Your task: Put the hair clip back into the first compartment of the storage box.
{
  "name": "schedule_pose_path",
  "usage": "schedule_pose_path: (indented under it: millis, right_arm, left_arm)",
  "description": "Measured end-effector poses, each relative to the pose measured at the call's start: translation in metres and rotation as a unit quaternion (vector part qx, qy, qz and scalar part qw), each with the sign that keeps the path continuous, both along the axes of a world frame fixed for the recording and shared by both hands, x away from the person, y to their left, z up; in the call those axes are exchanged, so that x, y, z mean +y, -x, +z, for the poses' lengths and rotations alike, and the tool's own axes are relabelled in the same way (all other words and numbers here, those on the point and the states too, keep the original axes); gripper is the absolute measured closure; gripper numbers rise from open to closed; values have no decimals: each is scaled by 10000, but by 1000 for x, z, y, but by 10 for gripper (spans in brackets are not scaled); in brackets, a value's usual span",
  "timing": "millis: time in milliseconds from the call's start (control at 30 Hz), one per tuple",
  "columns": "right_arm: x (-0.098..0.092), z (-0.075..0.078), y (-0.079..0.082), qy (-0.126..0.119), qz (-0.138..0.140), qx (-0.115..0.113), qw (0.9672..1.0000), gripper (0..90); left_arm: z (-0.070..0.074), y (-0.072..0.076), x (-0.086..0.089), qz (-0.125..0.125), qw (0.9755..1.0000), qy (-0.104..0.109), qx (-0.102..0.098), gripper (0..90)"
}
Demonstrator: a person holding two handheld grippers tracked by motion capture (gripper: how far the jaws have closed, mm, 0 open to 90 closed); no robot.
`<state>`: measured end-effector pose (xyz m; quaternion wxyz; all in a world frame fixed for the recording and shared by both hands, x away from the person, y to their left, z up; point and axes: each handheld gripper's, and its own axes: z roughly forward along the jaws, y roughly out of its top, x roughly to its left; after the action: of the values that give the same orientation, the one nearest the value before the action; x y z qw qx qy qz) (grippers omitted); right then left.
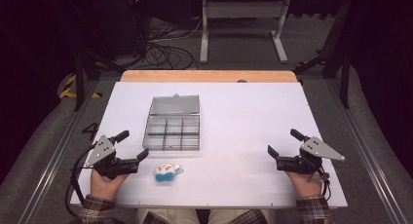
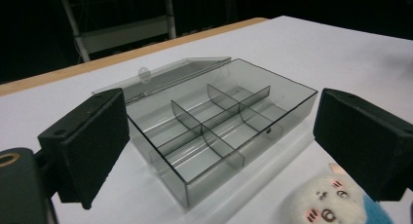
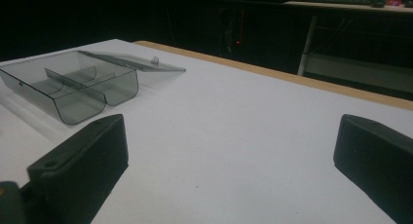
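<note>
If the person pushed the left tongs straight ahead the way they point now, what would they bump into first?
Most likely the clear divided box: in the left gripper view it sits squarely between the open jaws of the left tongs. The small plush toy lies lower right and might graze the right jaw, though depth is unclear.

The high view looks forward and down over the whole white table [image 1: 253, 117] from the person's side. The left gripper view sits low, close before the clear compartment box [image 2: 219, 124], facing it between its jaws. The right gripper view, farther off, sees the same box [image 3: 73, 85] beyond its left jaw.
</note>
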<state>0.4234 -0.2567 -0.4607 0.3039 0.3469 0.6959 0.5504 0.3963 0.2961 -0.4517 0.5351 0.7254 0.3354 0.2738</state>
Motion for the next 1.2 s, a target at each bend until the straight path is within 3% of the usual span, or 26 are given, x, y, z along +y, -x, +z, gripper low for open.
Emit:
schedule_pose_path:
  millis: [100,167,433,533,1200]
  right_arm:
    - [0,0,0,-22,-10,15,10000,1]
    - [0,0,0,15,-7,4,10000,1]
    - [1,-1,-1,35,-14,19,10000,1]
    - [1,-1,-1,61,-20,32,10000,1]
    - [1,-1,-1,74,-53,74,9999,1]
  left_arm:
    - [0,2,-5,-72,9999,-102,56,76]
    - [-1,4,-10,-53,9994,-316,138,79]
    - [-3,9,-19,-235,9985,-408,286,98]
    - [-3,12,-24,-331,9972,-575,354,131]
    - [-11,15,-43,-736,9898,-919,803,138]
